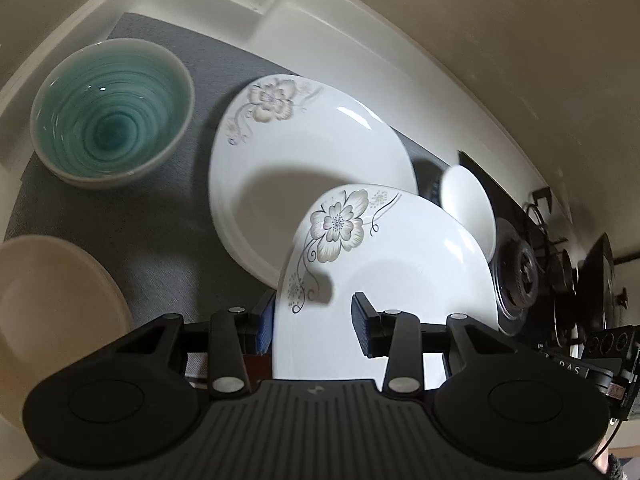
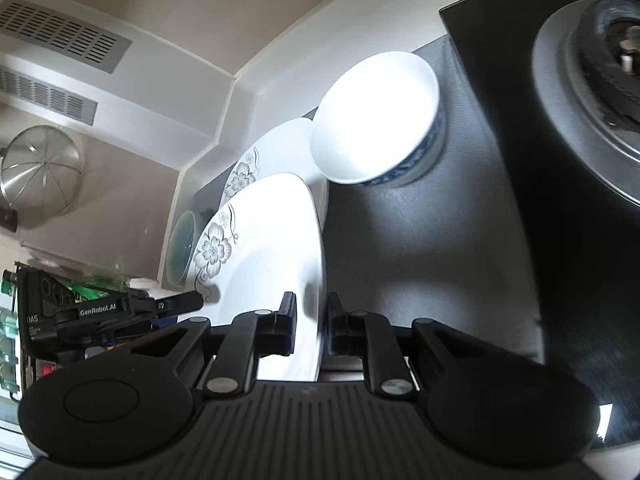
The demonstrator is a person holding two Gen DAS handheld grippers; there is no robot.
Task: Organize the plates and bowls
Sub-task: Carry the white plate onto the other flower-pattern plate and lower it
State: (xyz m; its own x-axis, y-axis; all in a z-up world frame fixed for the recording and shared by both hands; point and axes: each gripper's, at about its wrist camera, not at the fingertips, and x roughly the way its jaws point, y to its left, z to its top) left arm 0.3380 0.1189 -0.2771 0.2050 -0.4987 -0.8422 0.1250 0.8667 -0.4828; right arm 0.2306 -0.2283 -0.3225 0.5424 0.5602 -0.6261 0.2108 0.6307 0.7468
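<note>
A white flowered plate [image 1: 400, 264] is held in the air between both grippers. My left gripper [image 1: 316, 320] has its fingers on either side of the plate's rim, with a gap on the right side. My right gripper [image 2: 310, 324] is shut on the same plate [image 2: 272, 248] at its other edge. A second flowered plate [image 1: 304, 152] lies on the grey mat just beyond. A teal bowl [image 1: 112, 112] stands at the far left. A white bowl with a blue pattern [image 2: 376, 120] stands to the right. A beige bowl [image 1: 52, 300] is at the near left.
The grey mat [image 1: 168, 232] covers a white counter with a raised back edge [image 1: 320, 20]. A black gas hob [image 2: 580, 100] with a burner lies to the right. A metal strainer [image 2: 40, 172] hangs on the wall.
</note>
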